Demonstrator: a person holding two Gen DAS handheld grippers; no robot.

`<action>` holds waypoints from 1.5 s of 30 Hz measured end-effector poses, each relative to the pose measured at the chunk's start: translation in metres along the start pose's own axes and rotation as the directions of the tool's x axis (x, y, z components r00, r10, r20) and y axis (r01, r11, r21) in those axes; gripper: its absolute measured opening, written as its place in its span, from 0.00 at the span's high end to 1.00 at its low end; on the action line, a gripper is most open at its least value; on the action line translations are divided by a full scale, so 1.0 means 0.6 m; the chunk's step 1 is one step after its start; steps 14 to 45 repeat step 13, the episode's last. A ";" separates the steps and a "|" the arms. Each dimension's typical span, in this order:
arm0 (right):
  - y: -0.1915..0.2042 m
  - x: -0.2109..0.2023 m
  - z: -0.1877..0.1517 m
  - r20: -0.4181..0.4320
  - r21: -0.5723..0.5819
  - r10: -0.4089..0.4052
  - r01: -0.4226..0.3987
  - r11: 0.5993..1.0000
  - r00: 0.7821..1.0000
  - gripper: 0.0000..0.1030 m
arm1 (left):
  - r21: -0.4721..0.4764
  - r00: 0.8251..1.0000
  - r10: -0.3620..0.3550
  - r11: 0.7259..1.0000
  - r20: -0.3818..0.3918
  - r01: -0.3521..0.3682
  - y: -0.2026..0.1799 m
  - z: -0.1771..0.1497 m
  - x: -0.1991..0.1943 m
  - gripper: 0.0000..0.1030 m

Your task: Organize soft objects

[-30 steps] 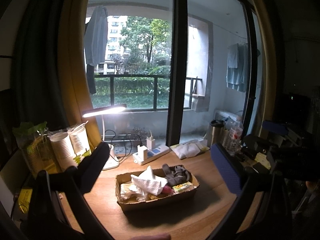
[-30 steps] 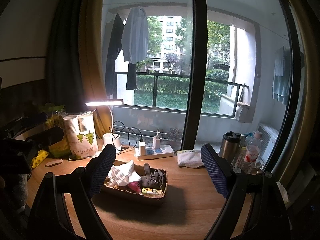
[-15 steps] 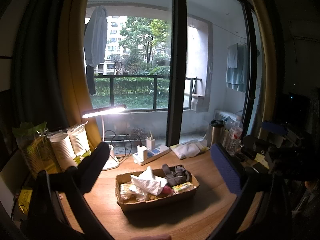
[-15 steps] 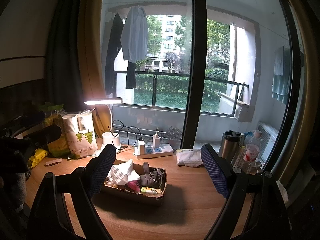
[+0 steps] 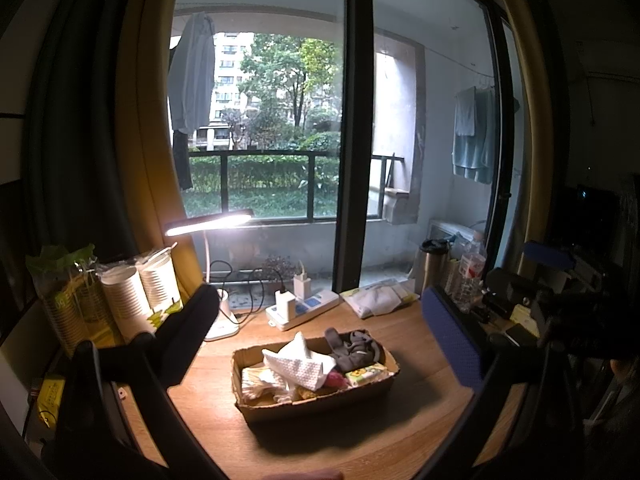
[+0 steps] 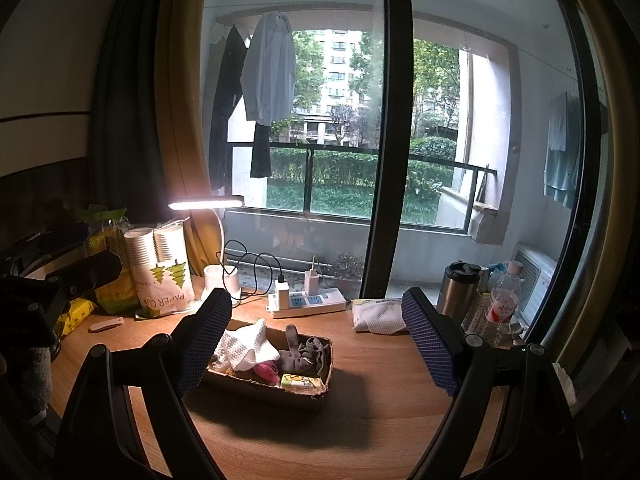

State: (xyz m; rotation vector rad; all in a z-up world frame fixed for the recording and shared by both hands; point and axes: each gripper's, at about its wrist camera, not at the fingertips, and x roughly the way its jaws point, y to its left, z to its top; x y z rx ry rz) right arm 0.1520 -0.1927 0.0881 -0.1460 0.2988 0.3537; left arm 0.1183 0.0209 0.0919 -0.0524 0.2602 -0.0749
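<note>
A cardboard box [image 5: 320, 402] sits mid-desk and holds a white dotted cloth [image 5: 298, 364], grey socks [image 5: 354, 348], a pink item [image 5: 334, 380] and a small yellow pack [image 5: 366, 374]. The box also shows in the right wrist view [image 6: 308, 394], with the cloth [image 6: 244, 346] and socks [image 6: 304, 354] in it. A white folded cloth [image 6: 380, 316] lies on the desk behind the box. My left gripper [image 5: 320, 320] is open and empty, held above and in front of the box. My right gripper [image 6: 316, 332] is open and empty, also above the box.
A lit desk lamp [image 6: 208, 204], a pack of paper cups [image 6: 160, 268] and a power strip with chargers [image 6: 308, 302] stand at the back. A steel flask [image 6: 456, 290] and a water bottle [image 6: 502, 300] stand at the right. The window is behind the desk.
Both grippers have hardly moved; the views shifted only slightly. The box and its contents are as before.
</note>
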 end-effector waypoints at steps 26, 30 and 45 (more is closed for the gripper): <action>-0.003 0.006 -0.004 -0.010 0.002 0.001 -0.001 1.000 1.000 0.13 | 0.016 1.000 0.024 1.000 -0.006 -0.024 0.003 -0.006 0.003 0.01; -0.003 0.006 -0.004 -0.010 0.002 0.001 -0.001 1.000 1.000 0.13 | 0.016 1.000 0.024 1.000 -0.006 -0.024 0.003 -0.006 0.003 0.01; -0.003 0.006 -0.004 -0.010 0.002 0.001 -0.001 1.000 1.000 0.13 | 0.016 1.000 0.024 1.000 -0.006 -0.024 0.003 -0.006 0.003 0.01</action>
